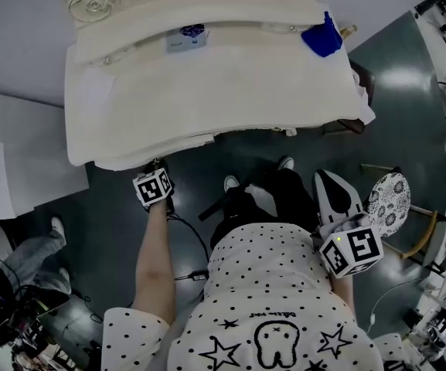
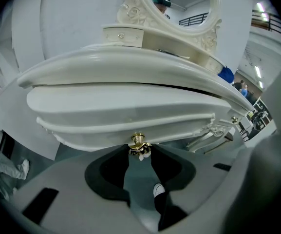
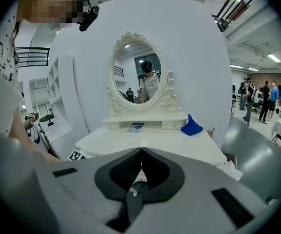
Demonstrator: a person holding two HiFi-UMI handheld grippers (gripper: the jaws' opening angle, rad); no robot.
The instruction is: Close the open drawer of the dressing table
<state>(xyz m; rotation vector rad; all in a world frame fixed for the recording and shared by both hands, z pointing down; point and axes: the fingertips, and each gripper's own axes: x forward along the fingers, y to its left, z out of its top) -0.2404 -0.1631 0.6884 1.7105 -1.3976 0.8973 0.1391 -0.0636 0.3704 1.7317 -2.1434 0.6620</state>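
Holding my left gripper [image 2: 140, 149] low at the front edge of the dressing table [image 1: 207, 91], I have its jaws standing wide apart and clamping nothing. The brass knob [image 2: 138, 140] of the drawer [image 2: 121, 116] sits right at their mouth, between the two tips, and I cannot tell whether either tip touches it. The drawer lies just under the table's top, its curved white front directly ahead of the jaws, with a thin dark gap along its upper edge. To the right, well back from the table's front edge, my right gripper [image 3: 141, 152] has its jaws closed together, empty, pointing toward the table's oval mirror [image 3: 138, 69].
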